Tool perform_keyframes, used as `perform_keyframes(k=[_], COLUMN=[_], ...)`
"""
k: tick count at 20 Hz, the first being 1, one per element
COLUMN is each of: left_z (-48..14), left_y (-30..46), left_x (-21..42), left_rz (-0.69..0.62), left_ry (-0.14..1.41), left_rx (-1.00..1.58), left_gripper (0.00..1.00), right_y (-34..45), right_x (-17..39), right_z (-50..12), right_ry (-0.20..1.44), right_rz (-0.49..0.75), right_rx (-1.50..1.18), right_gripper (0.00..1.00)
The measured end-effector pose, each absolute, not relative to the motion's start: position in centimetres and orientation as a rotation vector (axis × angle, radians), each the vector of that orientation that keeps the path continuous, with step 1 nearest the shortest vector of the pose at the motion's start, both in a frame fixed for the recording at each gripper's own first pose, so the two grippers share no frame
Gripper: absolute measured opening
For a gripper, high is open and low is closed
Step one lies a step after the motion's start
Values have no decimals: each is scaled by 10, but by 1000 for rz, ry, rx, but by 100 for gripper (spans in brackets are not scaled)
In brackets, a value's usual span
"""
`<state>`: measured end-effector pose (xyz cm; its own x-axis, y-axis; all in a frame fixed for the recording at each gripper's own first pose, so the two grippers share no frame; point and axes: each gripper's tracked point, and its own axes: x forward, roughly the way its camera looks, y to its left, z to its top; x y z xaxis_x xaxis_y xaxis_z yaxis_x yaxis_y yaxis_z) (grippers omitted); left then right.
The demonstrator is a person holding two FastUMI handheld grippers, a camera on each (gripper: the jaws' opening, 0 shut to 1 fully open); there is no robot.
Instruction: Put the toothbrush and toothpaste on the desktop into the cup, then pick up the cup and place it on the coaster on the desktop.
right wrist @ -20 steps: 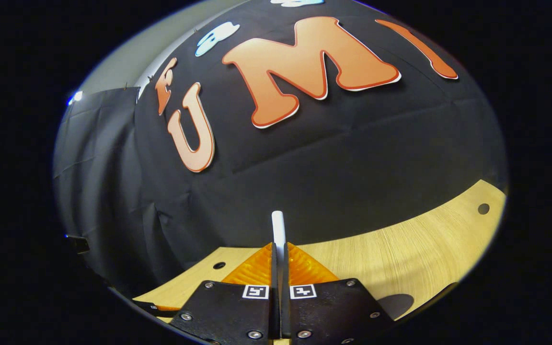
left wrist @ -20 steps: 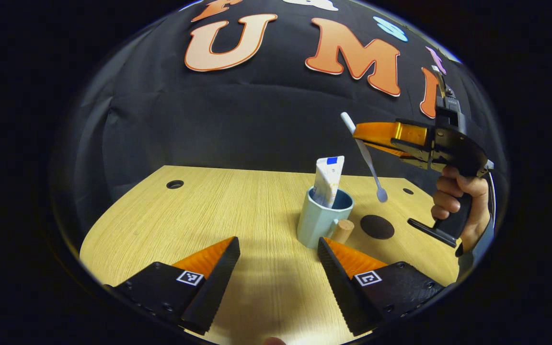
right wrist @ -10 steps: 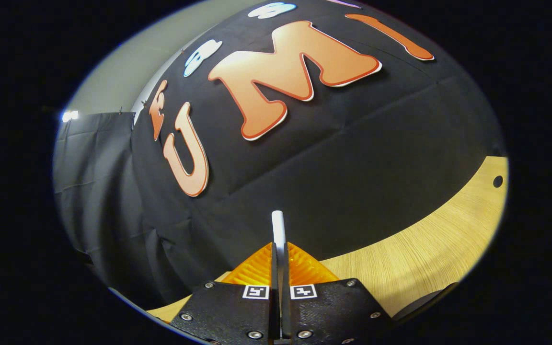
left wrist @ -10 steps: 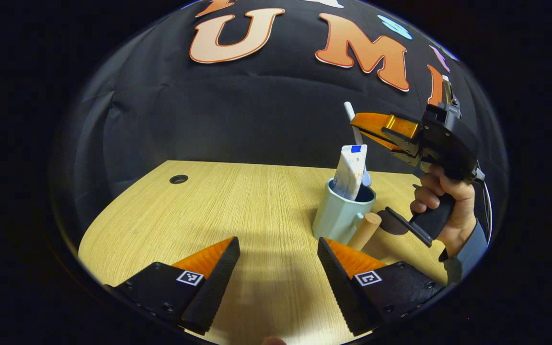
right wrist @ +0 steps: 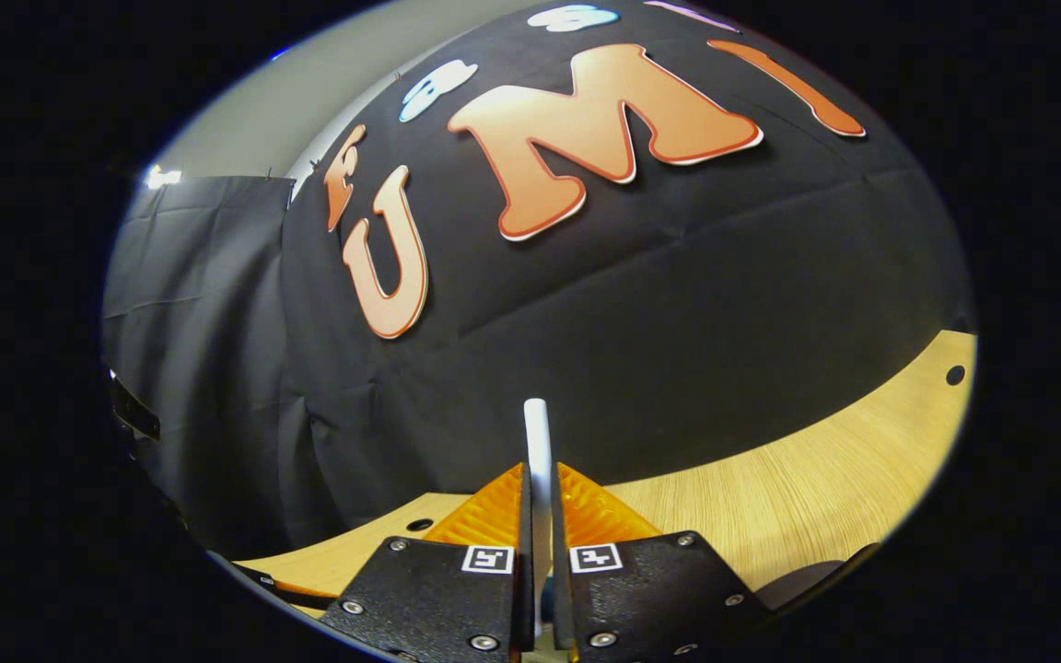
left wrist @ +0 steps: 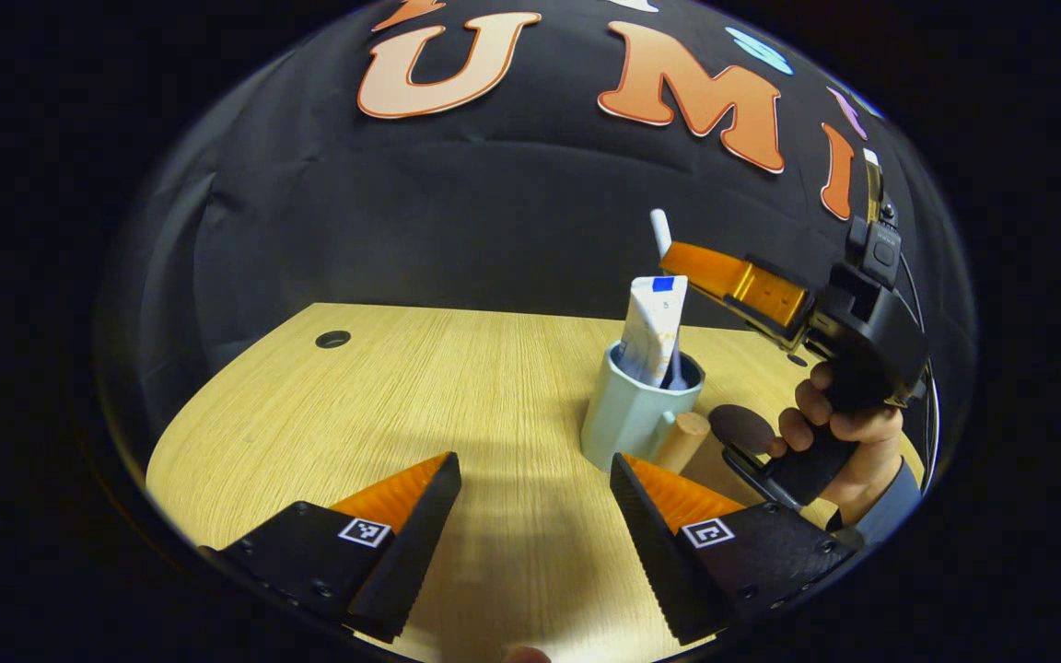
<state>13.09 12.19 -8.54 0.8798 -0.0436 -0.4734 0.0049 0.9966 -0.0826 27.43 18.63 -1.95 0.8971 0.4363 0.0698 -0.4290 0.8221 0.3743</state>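
Toothbrush [left wrist: 658,230]: white and thin. It stands tall with its low end down in the cup. Its top pokes up past the right hand-held gripper. In the right gripper view the toothbrush [right wrist: 538,442] sticks straight up between the two fingers.
Toothpaste [left wrist: 652,327]: a white tube standing in the cup, just left of the toothbrush.
Cup [left wrist: 627,424]: pale blue, on the surface, ahead of the left hand-held gripper and a bit to its right. A round wooden handle [left wrist: 682,440] sticks out of its side.
Coaster [left wrist: 740,428]: a dark round one, flat on the surface, just beside the cup, under the right hand-held gripper.
Right hand-held gripper [left wrist: 692,262]: up over the cup, clenched on the toothbrush. A person's hand [left wrist: 839,442] holds its grip.
Left hand-held gripper [left wrist: 535,488]: released, fingers wide apart, low over the surface [left wrist: 402,387], holding nothing.
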Motion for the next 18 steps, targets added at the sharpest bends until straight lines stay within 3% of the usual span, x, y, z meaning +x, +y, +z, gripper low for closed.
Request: perform_keyframes(k=[6,9,11,13,18], left_z=[-54,-36,-24,-14,-27], left_y=[101,82,73,65,57], left_x=[129,132,136,141,152], left_rz=[-40,-73,-90,-105,-105], left_ry=[459,473,493,528,679], left_rx=[-68,-108,-127,-133,-43], left_gripper=[98,98,98,98,100], right_y=[149,154,138,122,84], right_x=[232,201,184,167,125], right_z=[10,13,29,41,42], right_ry=[12,-25,-39,-49,-14], right_rz=[479,461,450,438,389], right_rx=[285,204,158,113,-18], right_gripper=[27,41,64,77,92])
